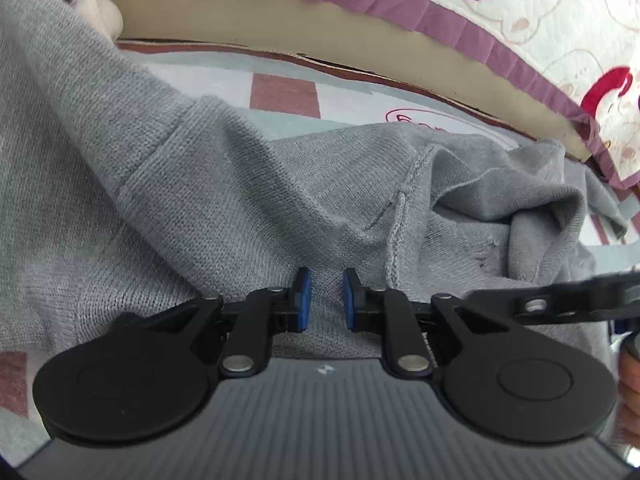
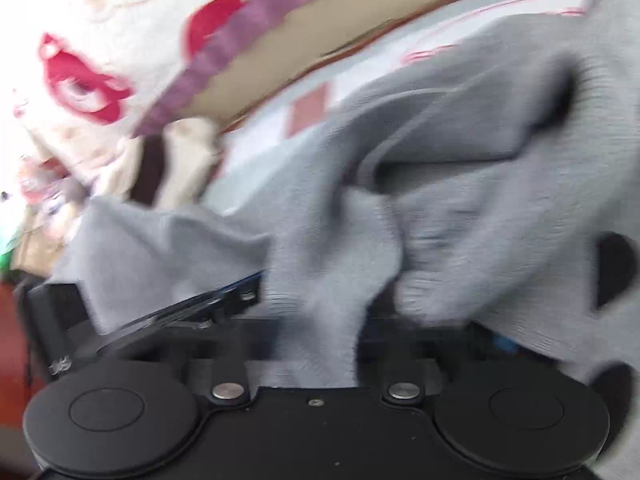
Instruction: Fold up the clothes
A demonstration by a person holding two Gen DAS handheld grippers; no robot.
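The grey knit sweater (image 1: 208,184) lies crumpled on a surface covered by a pale blue and white sheet with dusty-pink squares (image 1: 284,94); whether that surface is a bed or a mat cannot be settled from these views. Behind it run a tan panel (image 1: 280,12) and a quilted cover with purple trim and strawberry print (image 1: 532,4).

Left gripper (image 1: 327,298): the blue-padded fingers (image 1: 305,300) stand parted, with a narrow gap between them. Knit fabric lies directly in and under that gap, but the pads do not appear to pinch it. The cloth spreads forward and to both sides of the fingers. A raised seam (image 1: 400,216) runs away from just right of the gap, and a loose folded opening bunches further right.

Right gripper (image 2: 316,344): this view is motion-blurred. A tongue of grey fabric drapes down between the arms and hides the fingers, so I cannot tell whether they are closed on it. Part of the other gripper shows at lower left, close by.

Material: soft, fine-ribbed knit, limp, folding in deep rolls; it is likely to slump rather than hold a crease.

Judgement: the garment is not yet flattened. The left gripper sits nearer the seam, which looks the most useful line to grip along when spreading the sweater out.
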